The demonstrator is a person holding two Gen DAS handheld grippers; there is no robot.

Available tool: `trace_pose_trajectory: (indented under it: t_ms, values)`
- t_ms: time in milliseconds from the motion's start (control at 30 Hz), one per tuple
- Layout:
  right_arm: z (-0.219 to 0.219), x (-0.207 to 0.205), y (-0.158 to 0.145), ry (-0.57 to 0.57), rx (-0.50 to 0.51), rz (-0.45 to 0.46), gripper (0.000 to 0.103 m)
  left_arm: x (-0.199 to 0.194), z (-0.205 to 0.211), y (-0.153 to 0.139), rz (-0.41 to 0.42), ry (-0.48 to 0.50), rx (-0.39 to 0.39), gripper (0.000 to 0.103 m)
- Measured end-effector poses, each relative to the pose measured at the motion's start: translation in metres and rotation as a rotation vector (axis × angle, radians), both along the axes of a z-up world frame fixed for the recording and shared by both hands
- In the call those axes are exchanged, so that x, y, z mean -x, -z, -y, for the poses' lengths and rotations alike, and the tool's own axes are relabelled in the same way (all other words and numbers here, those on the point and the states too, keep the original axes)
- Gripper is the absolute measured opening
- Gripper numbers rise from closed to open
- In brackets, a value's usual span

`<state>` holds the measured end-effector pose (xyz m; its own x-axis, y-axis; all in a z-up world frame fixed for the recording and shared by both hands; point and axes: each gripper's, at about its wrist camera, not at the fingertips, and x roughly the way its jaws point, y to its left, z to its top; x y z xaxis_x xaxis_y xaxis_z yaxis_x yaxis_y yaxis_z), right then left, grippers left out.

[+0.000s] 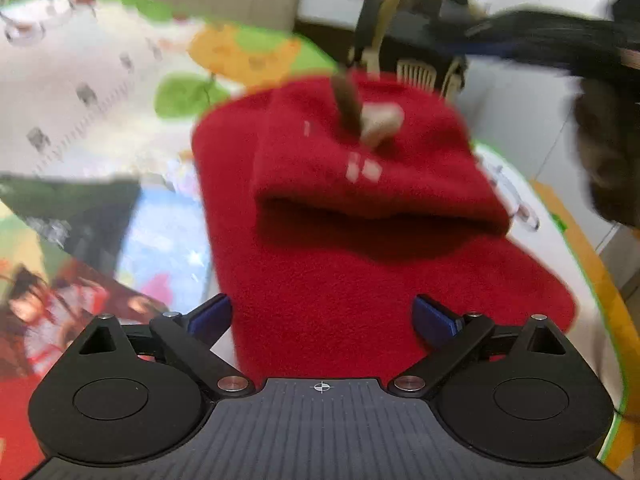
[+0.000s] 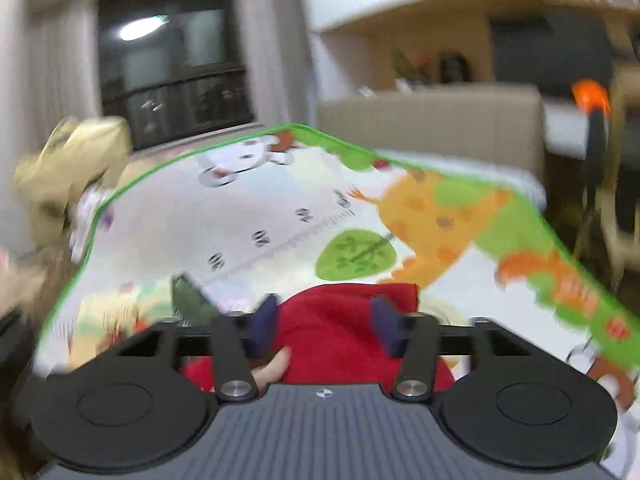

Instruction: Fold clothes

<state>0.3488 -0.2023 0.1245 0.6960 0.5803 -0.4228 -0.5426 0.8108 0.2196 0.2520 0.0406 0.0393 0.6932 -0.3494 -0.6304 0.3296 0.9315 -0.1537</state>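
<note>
Both grippers, left (image 1: pixel 322 316) and right (image 2: pixel 324 326), gape empty over the red fleece (image 1: pixel 360 248), part-folded on the play mat (image 2: pixel 280 208); soft, light, best pinched at an edge.

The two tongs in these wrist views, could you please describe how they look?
Both the left tongs and the right tongs have black linkage arms with silver pivot bolts, dark blue pads, round black side discs and a ribbed grey body marked with a small white crosshair.
</note>
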Motion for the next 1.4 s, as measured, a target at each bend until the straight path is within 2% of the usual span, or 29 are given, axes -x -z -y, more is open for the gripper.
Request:
trace_pose_trajectory:
  t_ms: [67, 133, 167, 233, 300, 367, 400, 433, 467, 533, 633, 700, 833, 900, 967, 1100, 1200, 1300, 1333, 1400]
  values:
    - [0.007, -0.036, 0.007, 0.030, -0.025, -0.049, 0.042, 0.021, 0.002, -0.022, 0.103, 0.057, 0.028, 0.099]
    - [0.010, -0.067, 0.017, 0.022, -0.043, -0.111, 0.043, 0.038, 0.012, -0.039, 0.177, 0.163, 0.068, 0.099]
    - [0.011, -0.082, 0.022, 0.019, -0.056, -0.144, 0.049, 0.045, 0.020, -0.046, 0.203, 0.229, 0.086, 0.099]
    - [0.010, -0.107, 0.036, 0.037, -0.089, -0.214, 0.057, 0.053, 0.043, -0.045, 0.223, 0.338, 0.077, 0.099]
    - [0.007, -0.128, 0.053, 0.063, -0.101, -0.283, 0.057, 0.056, 0.067, -0.031, 0.215, 0.409, 0.026, 0.099]
    - [0.002, -0.140, 0.070, 0.080, -0.105, -0.336, 0.056, 0.053, 0.085, -0.013, 0.189, 0.435, -0.033, 0.098]
    - [-0.002, -0.140, 0.074, 0.070, -0.095, -0.341, 0.046, 0.053, 0.091, -0.005, 0.173, 0.442, -0.050, 0.098]
    - [-0.005, -0.139, 0.078, 0.060, -0.085, -0.347, 0.024, 0.052, 0.095, 0.001, 0.156, 0.445, -0.059, 0.095]
    - [-0.008, -0.137, 0.080, 0.045, -0.076, -0.340, 0.005, 0.051, 0.098, 0.006, 0.146, 0.447, -0.071, 0.089]
    - [-0.010, -0.120, 0.069, -0.003, -0.077, -0.266, 0.004, 0.049, 0.103, 0.013, 0.172, 0.445, -0.112, 0.088]
    - [0.000, -0.099, 0.053, -0.016, -0.124, -0.201, 0.004, 0.045, 0.112, 0.020, 0.214, 0.459, -0.169, 0.087]
    - [0.011, -0.087, 0.047, 0.009, -0.123, -0.169, 0.004, 0.043, 0.119, 0.026, 0.225, 0.477, -0.192, 0.087]
    - [0.047, -0.070, 0.050, 0.090, -0.100, -0.123, 0.004, 0.045, 0.130, 0.030, 0.207, 0.534, -0.183, 0.080]
    - [0.068, -0.070, 0.066, 0.168, -0.061, -0.138, 0.004, 0.046, 0.134, 0.033, 0.192, 0.562, -0.183, 0.081]
    - [0.088, -0.076, 0.092, 0.241, -0.047, -0.210, 0.004, 0.044, 0.138, 0.039, 0.195, 0.573, -0.188, 0.085]
    - [0.101, -0.079, 0.122, 0.288, -0.051, -0.271, 0.005, 0.052, 0.142, 0.041, 0.170, 0.589, -0.153, 0.092]
    - [0.094, -0.078, 0.120, 0.307, -0.002, -0.257, 0.008, 0.055, 0.144, 0.041, 0.174, 0.588, -0.166, 0.093]
    - [0.088, -0.056, 0.096, 0.310, 0.076, -0.139, 0.019, 0.058, 0.126, 0.028, 0.161, 0.578, -0.114, 0.093]
    - [0.088, -0.044, 0.086, 0.307, 0.089, -0.098, 0.023, 0.058, 0.118, 0.022, 0.155, 0.573, -0.090, 0.093]
    - [0.086, -0.018, 0.066, 0.281, 0.112, -0.003, 0.041, 0.060, 0.094, 0.005, 0.166, 0.537, -0.032, 0.093]
